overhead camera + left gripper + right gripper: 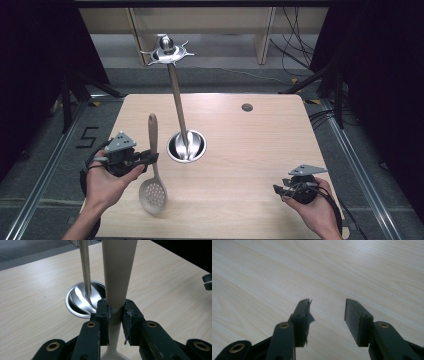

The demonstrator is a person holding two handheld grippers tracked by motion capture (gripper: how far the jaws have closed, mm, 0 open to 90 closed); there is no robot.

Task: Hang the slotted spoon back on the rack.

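Fingers (103, 312) of the left gripper (115, 315) are clamping a beige slotted spoon (153, 170) by the narrow neck of its handle, pads pressing on both sides. From the high view the left gripper (148, 159) is sitting near the front left of the wooden table (260, 150), held in the person's left hand (105, 182), with its grey three-cornered plate on top. Spoon bowl is hanging below the grip, nearer the front edge than the gripper, perforated face showing; the handle is rising up and away toward the far side. Whether the bowl is touching the tabletop I cannot tell.

Right gripper (327, 315) is standing partly open, nothing between the pads, bare wood showing in the gap. The pad on the left-hand finger (303, 315) is looking frayed at its edge. In the high view the right gripper (281, 190) is sitting at the front right corner of the table, well apart from the spoon, in the person's right hand (315, 210), jaws pointing toward the table's middle.

Beyond the left gripper, near the table's centre, a round steel base (186, 146) is sitting on the wood. A slim metal pole (177, 105) is rising from it, leaning toward the far side, carrying a star-shaped hook crown (166, 50) at its top. In the left gripper view the base (80, 298) is showing just beside the spoon handle (117, 272), left of it.
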